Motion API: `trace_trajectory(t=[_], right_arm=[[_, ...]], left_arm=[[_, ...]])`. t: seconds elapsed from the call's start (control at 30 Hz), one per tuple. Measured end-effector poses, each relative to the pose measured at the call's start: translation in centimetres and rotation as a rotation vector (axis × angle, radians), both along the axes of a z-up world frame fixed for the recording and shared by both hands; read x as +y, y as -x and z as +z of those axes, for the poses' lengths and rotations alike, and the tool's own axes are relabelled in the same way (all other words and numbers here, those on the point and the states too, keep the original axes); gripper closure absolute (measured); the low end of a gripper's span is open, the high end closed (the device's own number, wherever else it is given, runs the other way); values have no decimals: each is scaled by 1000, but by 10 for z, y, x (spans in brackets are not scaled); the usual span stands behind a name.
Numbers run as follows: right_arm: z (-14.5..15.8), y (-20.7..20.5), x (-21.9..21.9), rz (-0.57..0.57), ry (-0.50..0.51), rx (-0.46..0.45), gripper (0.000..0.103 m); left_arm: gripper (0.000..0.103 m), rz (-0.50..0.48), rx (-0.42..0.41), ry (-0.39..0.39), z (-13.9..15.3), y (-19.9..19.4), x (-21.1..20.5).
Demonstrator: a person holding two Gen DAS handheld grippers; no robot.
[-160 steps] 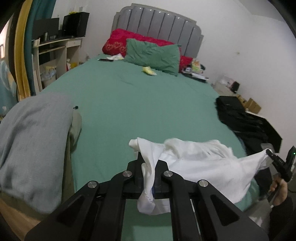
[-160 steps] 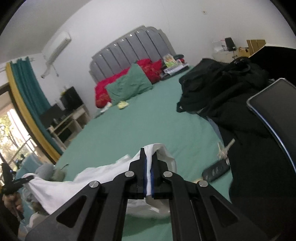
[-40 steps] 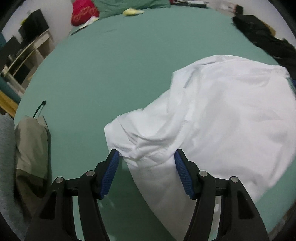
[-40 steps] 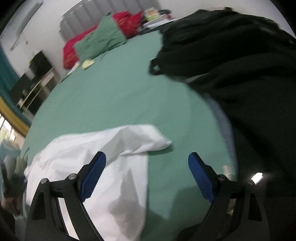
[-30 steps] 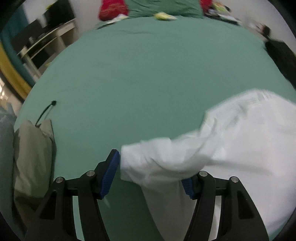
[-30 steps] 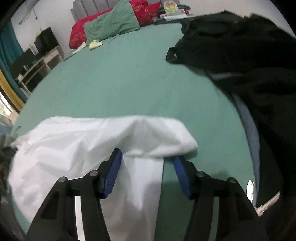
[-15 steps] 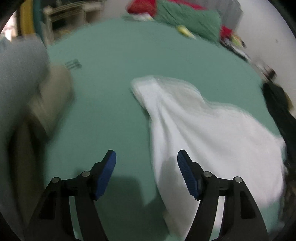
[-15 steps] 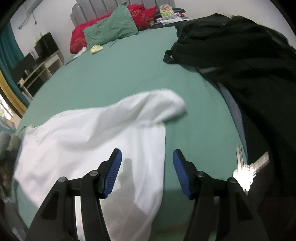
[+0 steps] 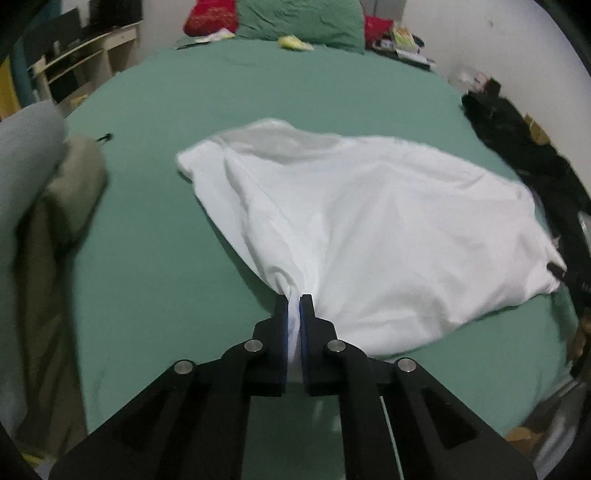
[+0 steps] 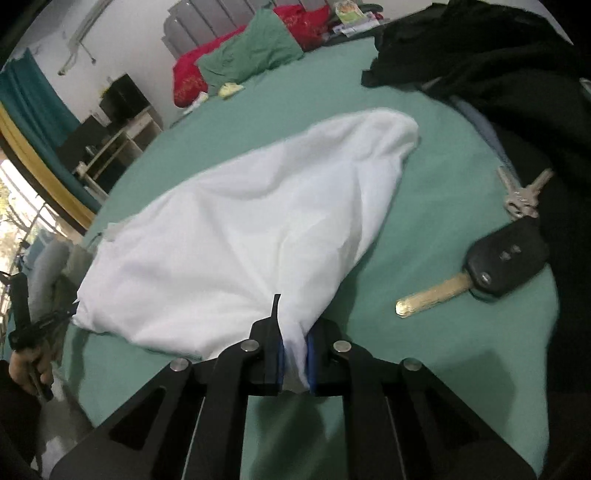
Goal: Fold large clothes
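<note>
A large white garment (image 9: 369,221) lies spread on the green bed (image 9: 295,81), billowed up in the middle. My left gripper (image 9: 294,306) is shut on its near left corner. The garment also shows in the right wrist view (image 10: 240,229), where my right gripper (image 10: 293,336) is shut on its near right corner. Each gripper sits at the bed's front edge, and the cloth stretches between them. The left gripper and hand show at the far left of the right wrist view (image 10: 29,325).
A pile of black clothes (image 10: 498,66) lies on the bed's right side, with a car key (image 10: 491,266) and a bunch of keys (image 10: 521,195) beside it. Grey and olive clothes (image 9: 44,173) lie at the left. Pillows (image 9: 295,18) are at the headboard.
Half a second ago both grippers were open over the spread garment. Now both have closed on its near corners and the cloth is puffed up.
</note>
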State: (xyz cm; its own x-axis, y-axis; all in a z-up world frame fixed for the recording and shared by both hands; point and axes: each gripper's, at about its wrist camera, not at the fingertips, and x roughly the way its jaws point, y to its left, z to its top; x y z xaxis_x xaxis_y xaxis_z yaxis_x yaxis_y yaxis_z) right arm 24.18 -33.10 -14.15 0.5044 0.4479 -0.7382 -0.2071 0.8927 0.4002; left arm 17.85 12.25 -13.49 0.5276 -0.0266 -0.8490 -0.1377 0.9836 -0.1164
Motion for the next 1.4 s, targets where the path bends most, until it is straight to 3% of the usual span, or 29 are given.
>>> trace_trajectory(t=[0.07,0.23,0.47,0.53,0.57,0.6,0.63,0.67,0.73,0.87,0.97,1.17,1.3,1.4], right_arm=[[9,17,-4,-9,-21,-7,94],[27,64,-3,-6,45,-33,94],[7,94,-8,-31,74,59,92],[8,93,-11,-52,70,65,84],[8,90,-12,-66,75,65,75],[9,88,-13,-86,86,60,68],[11,88,-14,-109,97,49,54],[16,86,-16,-138,104,16,41],[27,85,-16,-165,106,-60,30],[37,75,-13,-181,134,-147,29],[33,61,2,-146,127,-144,29],[14,31,41,-45,229,-118,29],[-14,14,53,-28,322,-59,27],[-17,5,57,-36,360,-64,20]], left_arm=[[97,13,2,27,8,20,4],[97,24,7,63,12,67,5],[94,15,117,106,-15,105,-8],[81,24,149,84,-19,103,-7],[65,39,138,79,-17,103,-5],[56,57,114,72,-12,103,-4],[42,75,79,60,-5,101,-2],[39,92,38,44,4,99,0],[39,98,-17,26,15,92,2],[39,24,-2,5,11,47,-11],[39,-12,20,-8,-3,15,-21],[39,0,95,-88,-40,-45,-26],[39,0,76,-118,-48,-78,-22],[39,37,54,-132,-51,-98,-12]])
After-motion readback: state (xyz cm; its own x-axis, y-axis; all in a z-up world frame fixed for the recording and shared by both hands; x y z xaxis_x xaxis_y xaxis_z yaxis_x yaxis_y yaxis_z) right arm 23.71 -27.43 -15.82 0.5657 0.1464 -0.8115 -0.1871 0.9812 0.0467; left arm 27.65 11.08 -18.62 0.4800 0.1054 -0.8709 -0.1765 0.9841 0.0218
